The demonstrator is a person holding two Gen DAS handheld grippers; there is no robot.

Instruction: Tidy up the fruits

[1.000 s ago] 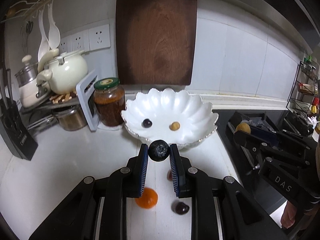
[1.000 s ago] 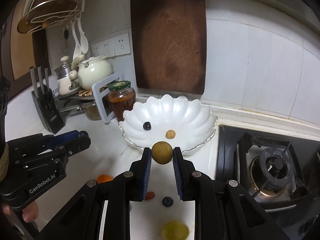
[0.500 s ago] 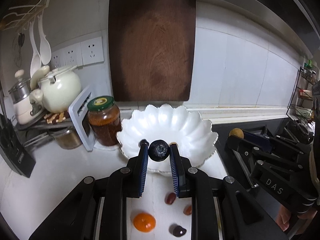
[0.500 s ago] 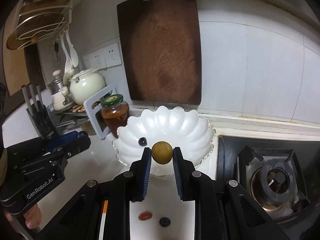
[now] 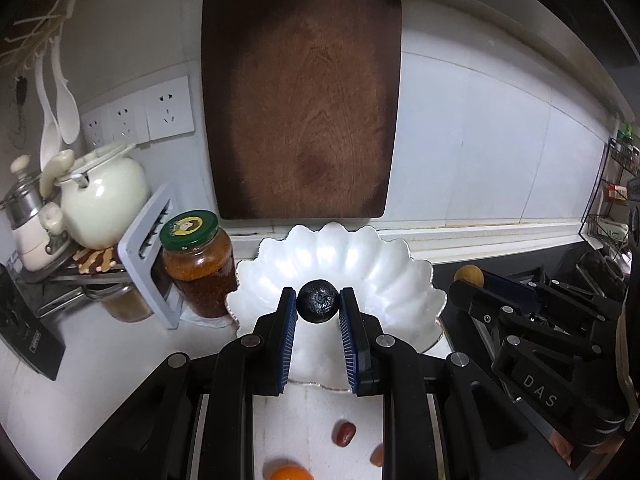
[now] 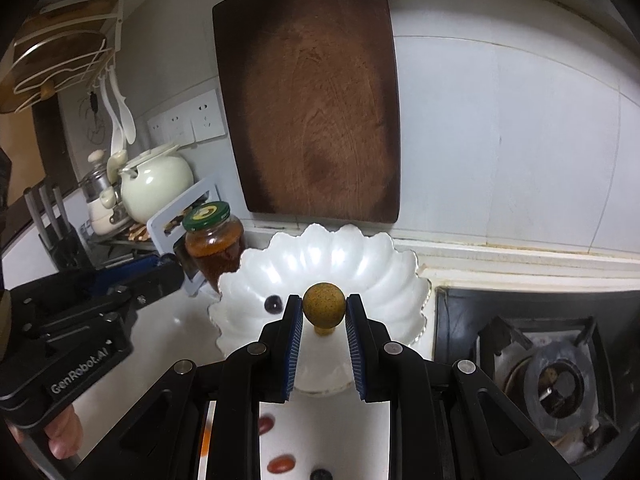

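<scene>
My left gripper [image 5: 319, 302] is shut on a round black fruit [image 5: 318, 301], held over the near part of the white scalloped bowl [image 5: 400, 276]. My right gripper [image 6: 323, 305] is shut on a round tan fruit [image 6: 323, 304], also over the bowl [image 6: 384, 264]. Inside the bowl lie a dark berry [image 6: 273, 303] and a small tan fruit [image 6: 325, 330], the latter partly hidden under the held one. In the left wrist view the right gripper shows at the right edge with its tan fruit [image 5: 469, 274]. Loose on the counter lie red dates [image 5: 344, 433], an orange [image 5: 289, 473] and a blue berry [image 6: 321, 474].
A sauce jar with a green lid [image 5: 198, 262] stands just left of the bowl, beside a grey rack [image 5: 150, 256] and a white teapot [image 5: 104, 196]. A wooden cutting board [image 5: 300, 96] leans on the tiled wall. A gas stove [image 6: 556, 376] lies right of the bowl.
Both grippers have moved forward and a little up with their fruits, from in front of the bowl to over it. The loose fruits have slid toward the bottom edge.
</scene>
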